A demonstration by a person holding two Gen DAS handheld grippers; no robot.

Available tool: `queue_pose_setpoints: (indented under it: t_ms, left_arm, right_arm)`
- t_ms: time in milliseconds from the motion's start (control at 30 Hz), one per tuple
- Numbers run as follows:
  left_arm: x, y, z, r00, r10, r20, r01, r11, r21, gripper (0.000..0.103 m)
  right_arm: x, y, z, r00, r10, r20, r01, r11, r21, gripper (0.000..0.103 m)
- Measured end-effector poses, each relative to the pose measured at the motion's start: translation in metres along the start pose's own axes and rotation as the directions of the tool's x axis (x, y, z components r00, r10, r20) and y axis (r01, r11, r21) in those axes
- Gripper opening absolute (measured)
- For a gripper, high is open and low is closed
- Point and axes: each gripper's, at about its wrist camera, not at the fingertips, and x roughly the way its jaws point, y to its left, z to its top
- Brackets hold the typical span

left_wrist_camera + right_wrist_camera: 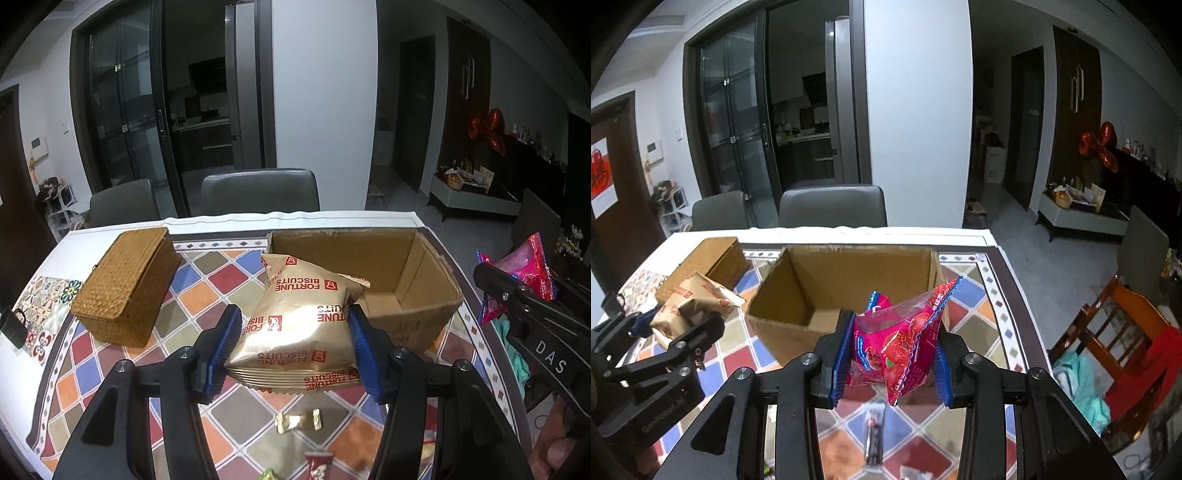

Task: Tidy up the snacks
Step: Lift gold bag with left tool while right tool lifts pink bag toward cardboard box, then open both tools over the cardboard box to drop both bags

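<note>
My left gripper (293, 347) is shut on a gold Fortune Biscuits pack (299, 325), held in the air in front of the open cardboard box (436, 295). In the right wrist view my right gripper (890, 354) is shut on a pink strawberry snack bag (897, 343), just in front of the same cardboard box (783, 291), whose bottom looks bare. Each gripper shows in the other's view: the right gripper (517, 295) with its pink bag (528, 273) at the right, the left gripper (672, 325) with the gold pack (690, 302) at the left.
A closed woven box (125, 288) sits left of the cardboard box on the tiled tablecloth (207, 284). Small wrapped sweets (299, 421) lie below the left gripper, and a dark wrapped snack (873, 439) below the right. Two grey chairs (258, 192) stand behind the table, a wooden chair (1115, 332) at its right.
</note>
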Motion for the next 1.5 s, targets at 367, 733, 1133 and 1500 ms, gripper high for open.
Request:
queue_pose_setpoints:
  t_ms: [367,733,1133,1500]
  left_arm:
    - [0.025,0.004,0.026,1.000,0.009,0.012,-0.009,1.000,-0.010,0.058]
    - [0.061,0.009,0.039,1.000,0.001,-0.006,-0.001,0.999,-0.038,0.058]
    - [0.090,0.024,0.041,0.999,-0.001,-0.038,-0.001,0.999,-0.053,0.058]
    - [0.115,0.016,0.038,0.997,-0.019,-0.070,0.018,1.000,-0.026,0.058]
  right_arm:
    - [0.023,0.004,0.024,1.000,-0.007,0.020,0.008,1.000,-0.013,0.039]
    - [0.061,0.006,0.034,1.000,0.003,0.004,-0.003,1.000,-0.019,0.039]
    - [0.093,0.014,0.042,1.000,-0.003,-0.018,0.002,0.999,-0.041,0.039]
    - [0.117,0.013,0.045,0.998,-0.013,-0.066,0.009,0.998,-0.057,0.039]
